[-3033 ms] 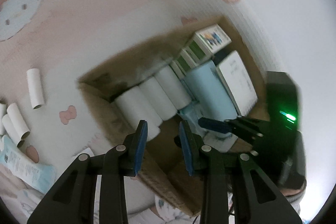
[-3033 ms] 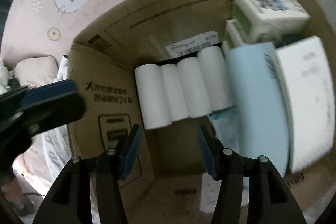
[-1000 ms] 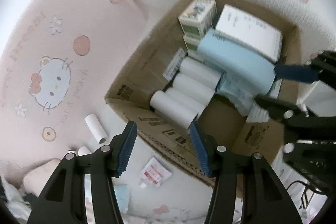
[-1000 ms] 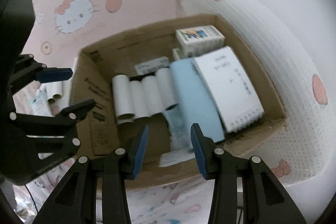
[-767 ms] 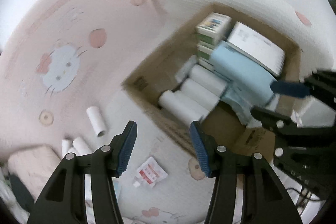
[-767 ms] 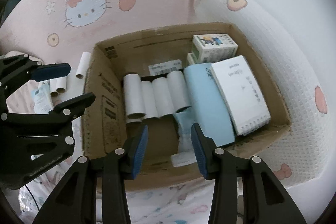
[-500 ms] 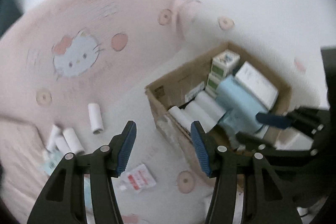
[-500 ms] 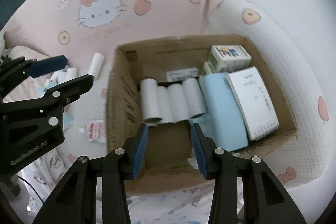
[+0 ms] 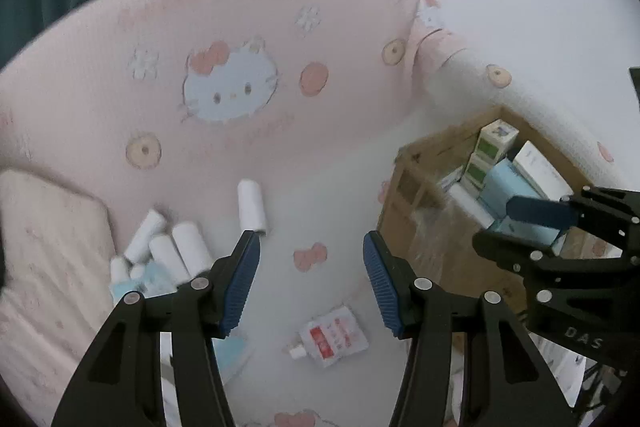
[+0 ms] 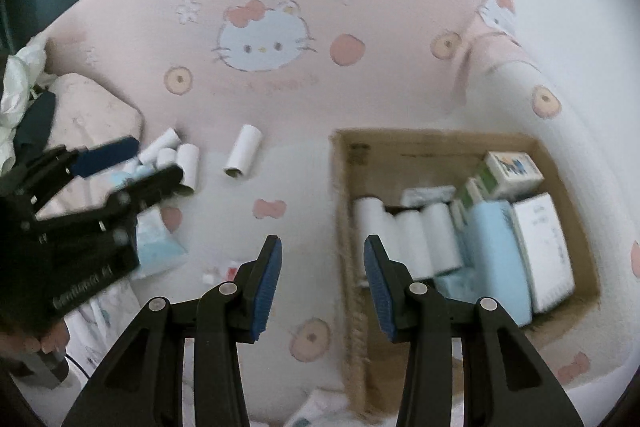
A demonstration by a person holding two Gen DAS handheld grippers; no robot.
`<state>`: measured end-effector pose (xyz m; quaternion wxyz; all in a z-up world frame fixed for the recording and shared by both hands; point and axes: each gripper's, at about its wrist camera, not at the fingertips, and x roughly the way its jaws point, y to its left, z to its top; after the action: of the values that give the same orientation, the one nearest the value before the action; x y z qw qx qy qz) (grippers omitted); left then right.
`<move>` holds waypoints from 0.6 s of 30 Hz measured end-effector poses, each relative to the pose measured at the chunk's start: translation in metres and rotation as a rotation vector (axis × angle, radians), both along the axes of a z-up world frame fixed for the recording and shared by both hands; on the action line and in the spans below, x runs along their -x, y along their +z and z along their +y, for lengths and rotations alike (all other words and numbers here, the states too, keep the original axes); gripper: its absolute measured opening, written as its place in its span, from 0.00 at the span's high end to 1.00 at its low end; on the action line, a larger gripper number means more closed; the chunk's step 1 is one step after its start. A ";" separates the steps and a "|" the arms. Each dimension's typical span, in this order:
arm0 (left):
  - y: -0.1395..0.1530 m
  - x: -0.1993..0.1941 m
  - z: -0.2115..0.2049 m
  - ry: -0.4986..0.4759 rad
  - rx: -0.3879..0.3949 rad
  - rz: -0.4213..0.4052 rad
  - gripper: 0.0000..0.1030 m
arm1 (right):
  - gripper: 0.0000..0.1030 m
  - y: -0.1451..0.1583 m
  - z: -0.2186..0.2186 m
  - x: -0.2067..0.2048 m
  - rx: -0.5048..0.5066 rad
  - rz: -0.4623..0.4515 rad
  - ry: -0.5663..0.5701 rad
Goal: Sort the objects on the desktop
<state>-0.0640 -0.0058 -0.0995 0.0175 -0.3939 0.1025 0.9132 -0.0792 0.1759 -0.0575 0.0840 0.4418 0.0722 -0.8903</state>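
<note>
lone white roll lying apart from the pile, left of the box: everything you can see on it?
The lone white roll is a short paper-like cylinder with a hollow core showing at its near end. It lies on its side on the pink-and-white printed bedding, slightly tilted, alone between the cluster of rolls and the cardboard box. Nothing but the bedding touches it. In the left wrist view it sits just beyond the open left hand-held gripper.

One cardboard box [image 10: 344, 187] holds three white paper rolls [image 10: 404, 239], two green-and-white cartons [image 10: 508, 171], one blue pack [image 10: 500, 251] and one white notebook [image 10: 544, 247]. Left of the box, outside it, lie one lone roll [image 10: 243, 149], a cluster of about four rolls [image 10: 176, 155] and one red-and-white pouch [image 9: 334, 335].
</note>
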 end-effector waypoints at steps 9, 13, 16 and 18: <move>-0.050 0.022 -0.073 0.073 -0.267 -0.174 0.44 | 0.61 -0.014 -0.043 0.013 0.035 0.045 0.078; -0.073 0.038 -0.095 0.096 -0.256 -0.204 0.44 | 0.61 -0.036 -0.060 0.030 0.026 -0.002 0.089; -0.088 0.054 -0.108 0.113 -0.230 -0.214 0.44 | 0.61 -0.053 -0.070 0.045 0.022 -0.033 0.095; -0.099 0.068 -0.117 0.117 -0.228 -0.219 0.44 | 0.61 -0.064 -0.076 0.053 0.019 -0.050 0.097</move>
<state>-0.1319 -0.1229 -0.1984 0.0200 -0.4920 -0.0277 0.8699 -0.1326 0.1000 -0.1215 0.1331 0.4592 0.0827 -0.8744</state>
